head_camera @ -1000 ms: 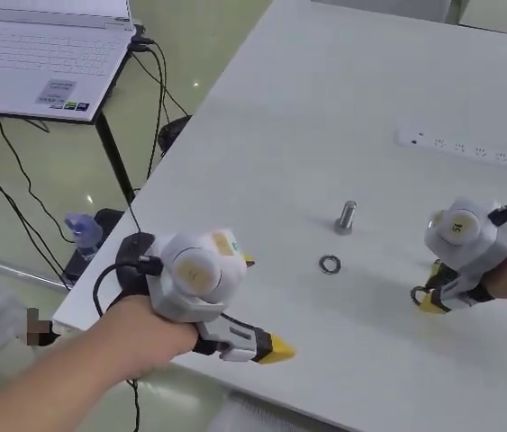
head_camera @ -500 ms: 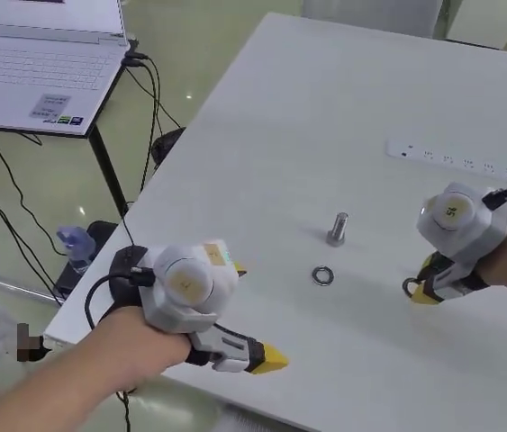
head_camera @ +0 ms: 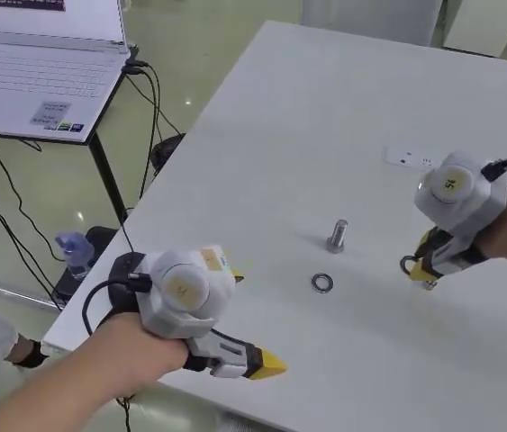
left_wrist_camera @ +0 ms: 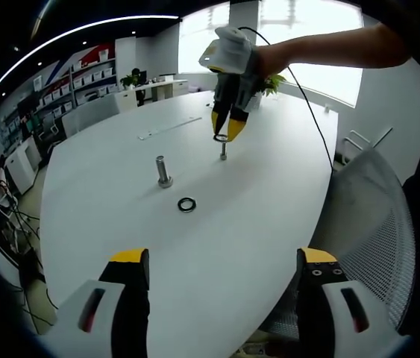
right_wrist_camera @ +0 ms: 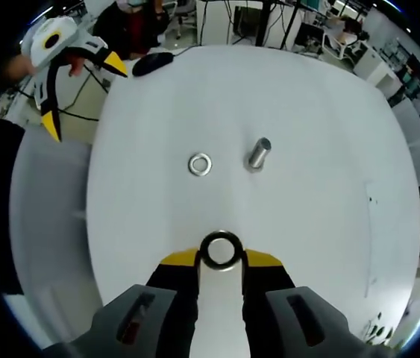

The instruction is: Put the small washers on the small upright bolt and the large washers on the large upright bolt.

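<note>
While the right gripper (right_wrist_camera: 221, 259) stands pinched on a steel ring washer (right_wrist_camera: 221, 250), it hangs just above the small upright metal bolt (left_wrist_camera: 223, 154); the left gripper (left_wrist_camera: 222, 257) gapes wide with nothing in it, near the white table's (head_camera: 325, 135) edge; a loose steel washer (head_camera: 322, 283) lies flat beside the large upright steel bolt (head_camera: 337, 236).

The right gripper (head_camera: 418, 268) has lifted up from the table (head_camera: 325, 135), with a washer (right_wrist_camera: 221, 233) pinched between its yellow tips. The washer now hangs at those tips, just above the small bolt (left_wrist_camera: 223, 154), whose top has come into sight directly beneath the gripper.
</note>
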{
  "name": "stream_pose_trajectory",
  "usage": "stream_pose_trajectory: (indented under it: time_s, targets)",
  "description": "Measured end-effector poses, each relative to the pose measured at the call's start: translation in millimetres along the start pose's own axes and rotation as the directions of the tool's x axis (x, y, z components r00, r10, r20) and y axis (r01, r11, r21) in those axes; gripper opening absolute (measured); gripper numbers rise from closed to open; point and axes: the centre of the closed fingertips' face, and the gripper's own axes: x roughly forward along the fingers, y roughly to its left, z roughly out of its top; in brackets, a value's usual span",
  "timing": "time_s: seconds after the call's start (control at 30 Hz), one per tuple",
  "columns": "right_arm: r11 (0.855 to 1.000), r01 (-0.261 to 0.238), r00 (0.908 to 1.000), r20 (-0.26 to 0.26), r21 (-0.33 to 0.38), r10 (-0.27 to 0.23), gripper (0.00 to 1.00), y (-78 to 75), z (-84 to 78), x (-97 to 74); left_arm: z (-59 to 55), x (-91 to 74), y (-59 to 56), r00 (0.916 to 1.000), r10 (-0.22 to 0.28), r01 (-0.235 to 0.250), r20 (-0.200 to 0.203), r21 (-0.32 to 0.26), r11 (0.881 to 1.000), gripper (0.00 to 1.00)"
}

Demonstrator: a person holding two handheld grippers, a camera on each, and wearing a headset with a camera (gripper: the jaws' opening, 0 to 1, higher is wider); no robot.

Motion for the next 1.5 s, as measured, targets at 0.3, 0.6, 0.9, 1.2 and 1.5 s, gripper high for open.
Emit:
stream_pose_trajectory:
  time_s: [0.3, 0.6, 0.9, 1.2, 1.5]
  targets:
    - [1.000, 0.019, 0.9995, 0.024, 0.007, -0.020, 0.21, -21.0, 14.3, -9.2, -4.3, 2.9, 0.6, 1.0000, -0.002, 0.002, -0.007, -0.012, 1.000, 0.83]
    - [1.000, 0.026, 0.9989, 0.039, -0.009, -0.026, 0.21, -32.2, 34.0, -7.2, -3.0, 5.6, 4.0, 1.0000, 0.001, -0.001, -0.004, -0.019, 1.000, 0.82]
    - [1.000, 0.021, 0.9992, 0.035, -0.024, -0.020, 0.21, -38.1, 47.9, 3.0, 0.0, 10.1, 6.0, 1.0000, -0.007, 0.007, 0.002, -0.018, 1.000, 0.83]
    - [0.999, 0.014, 0.9991, 0.040, -0.029, -0.013, 0.21, -46.4, 62.2, 12.6, -5.4, 10.8, 6.9, 0.9998, -0.019, 0.019, 0.004, -0.032, 0.999, 0.88]
    - [0.999, 0.009, 0.9994, 0.035, -0.042, -0.008, 0.21, -51.4, 74.1, 23.2, -6.0, 12.1, 6.9, 0.9997, -0.023, 0.023, 0.010, -0.030, 0.999, 0.92]
